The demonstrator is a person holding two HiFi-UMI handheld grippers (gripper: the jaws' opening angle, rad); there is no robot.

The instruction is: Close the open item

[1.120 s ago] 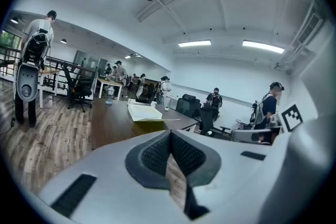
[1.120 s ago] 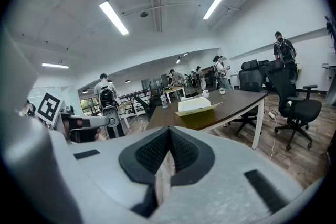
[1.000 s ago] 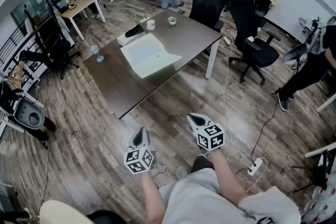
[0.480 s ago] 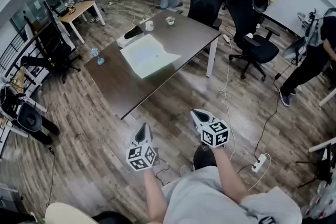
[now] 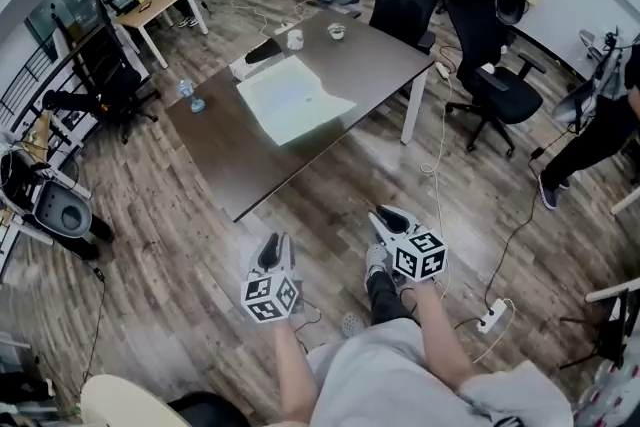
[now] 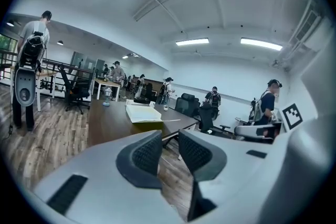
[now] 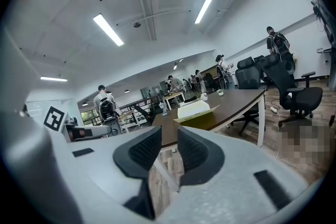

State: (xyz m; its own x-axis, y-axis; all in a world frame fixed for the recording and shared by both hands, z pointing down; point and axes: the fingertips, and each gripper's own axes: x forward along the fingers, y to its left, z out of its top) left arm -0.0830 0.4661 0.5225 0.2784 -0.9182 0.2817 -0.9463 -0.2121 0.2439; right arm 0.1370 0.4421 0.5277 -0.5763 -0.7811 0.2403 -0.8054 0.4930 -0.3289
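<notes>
Both grippers are being held low in front of the body, well apart from the table (image 5: 225, 165) and pointed toward it; approach prob. not yet begun. L gripper (image 5: 272, 247): jaws have just been opening and are being held slightly apart, w/ nothing btwn them but floor beyond. R gripper (image 5: 386, 218): same, just opened a little, released, empty. Prob. they're being readied for pushing a flap down, not for grasping. The open box (image 5: 293, 100) is being left about mid-tabletop, nearer the far end, one flap sticking out sideways. A cup (image 5: 295, 39) and bowl (image 5: 337, 31) are seen by the far corner, apart from the box.
</notes>
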